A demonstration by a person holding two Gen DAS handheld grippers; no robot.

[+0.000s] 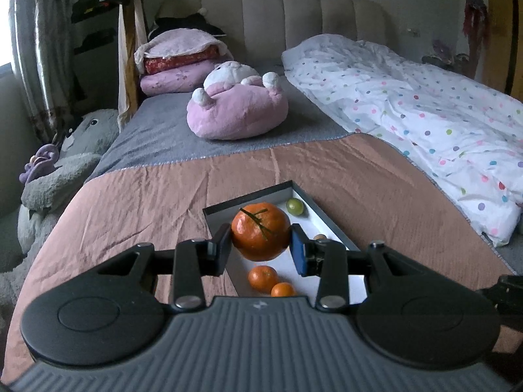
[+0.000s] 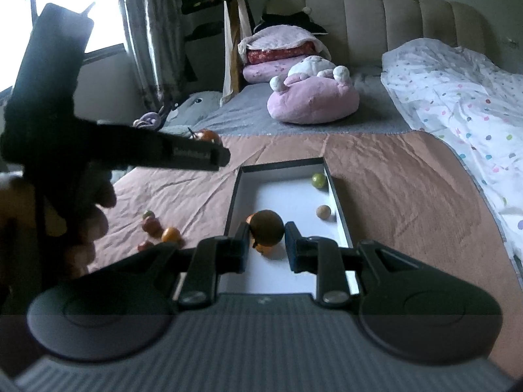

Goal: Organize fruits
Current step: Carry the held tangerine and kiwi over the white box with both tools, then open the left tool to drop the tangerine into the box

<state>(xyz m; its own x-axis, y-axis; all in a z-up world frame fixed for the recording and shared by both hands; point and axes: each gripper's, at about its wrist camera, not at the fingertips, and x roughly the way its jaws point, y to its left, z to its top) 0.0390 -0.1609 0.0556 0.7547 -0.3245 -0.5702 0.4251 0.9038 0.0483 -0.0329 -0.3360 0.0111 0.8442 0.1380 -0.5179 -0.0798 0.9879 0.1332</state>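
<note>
My left gripper is shut on a large orange with a stem and holds it above the shallow box on the bed. Two small oranges and a green fruit lie in the box. My right gripper holds a round brown fruit between its fingers above the same box, where a green fruit, a small tan fruit and an orange lie. The left gripper shows at the left of the right wrist view.
Several loose fruits lie on the brown cover left of the box. A pink plush, stacked pillows and a dotted duvet lie further up the bed. A grey plush sits at the bed's left side.
</note>
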